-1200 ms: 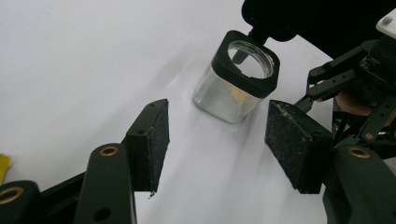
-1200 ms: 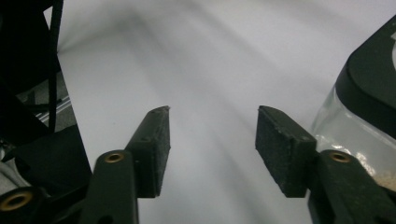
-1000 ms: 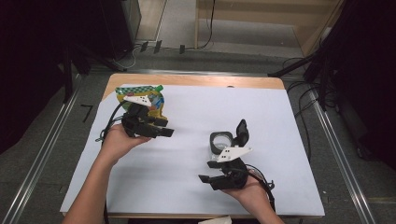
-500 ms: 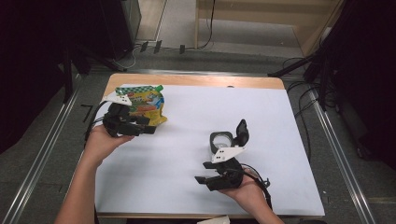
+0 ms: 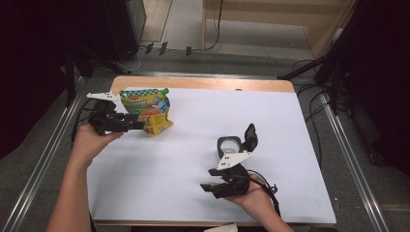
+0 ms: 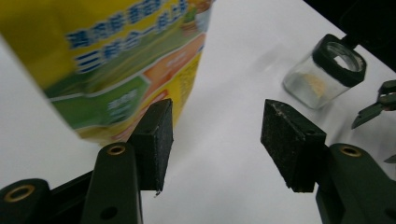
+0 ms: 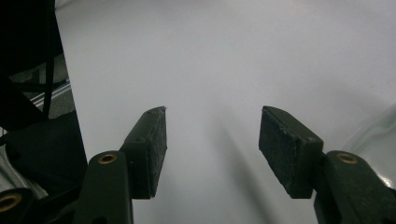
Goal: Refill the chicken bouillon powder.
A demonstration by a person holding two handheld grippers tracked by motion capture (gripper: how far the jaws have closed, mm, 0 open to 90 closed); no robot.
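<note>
A yellow and green snack pouch (image 5: 145, 108) lies at the table's far left. In the left gripper view the pouch (image 6: 112, 65) sits just past the left jaw. My left gripper (image 5: 140, 126) is level with the pouch's lower edge, open, jaws (image 6: 217, 116) around bare table. A small glass jar (image 5: 229, 145) with its black flip lid (image 5: 250, 137) up stands right of centre; the jar (image 6: 327, 77) also appears beyond the left gripper's jaws. My right gripper (image 5: 205, 186) lies low in front of the jar, open (image 7: 212, 116) over bare white table.
A white sheet (image 5: 193, 145) covers the wooden table. Metal rails (image 5: 43, 159) run along both sides. Cables trail from each gripper. A bit of white paper (image 5: 222, 227) pokes out at the near edge. The jar's glass (image 7: 378, 140) edges into the right gripper view.
My left hand has drawn its gripper leftward, off the pouch toward the table's left edge, uncovering the pouch. The right hand and the jar have stayed put.
</note>
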